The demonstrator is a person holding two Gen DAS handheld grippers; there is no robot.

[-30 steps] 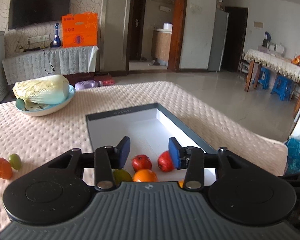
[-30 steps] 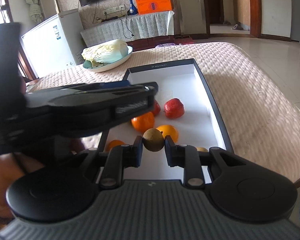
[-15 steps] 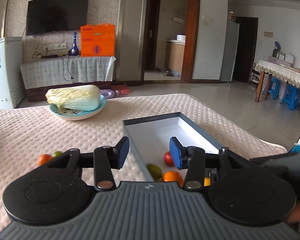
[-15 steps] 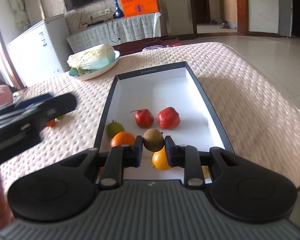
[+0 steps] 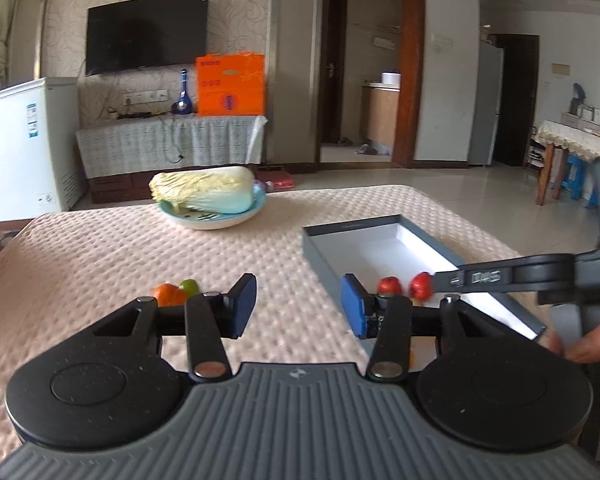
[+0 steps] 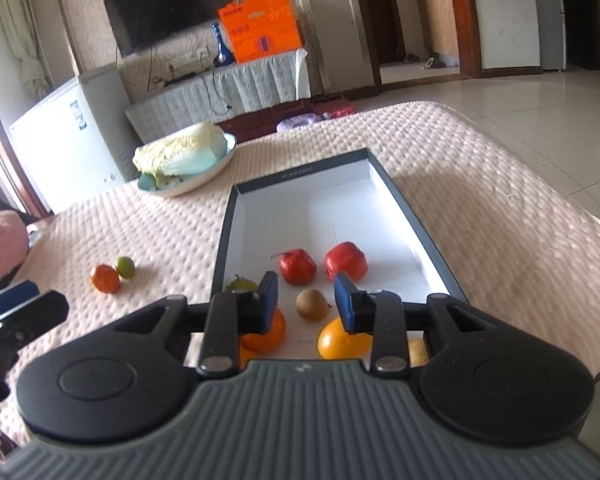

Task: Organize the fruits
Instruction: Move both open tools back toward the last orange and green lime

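Note:
A grey box with a white inside (image 6: pixel 384 196) lies on the pink padded table. In it are two red fruits (image 6: pixel 298 266), oranges (image 6: pixel 344 343), a green fruit (image 6: pixel 242 282) and a brown kiwi (image 6: pixel 311 304). My right gripper (image 6: pixel 306 304) is open above the kiwi, which lies on the box floor. An orange (image 6: pixel 105 279) and a green lime (image 6: pixel 125 267) lie on the table left of the box. My left gripper (image 5: pixel 298 306) is open and empty, just right of that pair (image 5: pixel 168 294) and left of the box (image 5: pixel 380 240).
A blue bowl with a cabbage (image 5: pixel 212 196) stands at the back of the table. The table's right edge runs close past the box (image 6: pixel 540 216). A white freezer (image 5: pixel 24 148) stands beyond the left side. The right gripper's arm (image 5: pixel 520 276) reaches over the box.
My right gripper has opened and let the kiwi drop into the box. My left gripper has swung left, away from the box toward the orange and lime.

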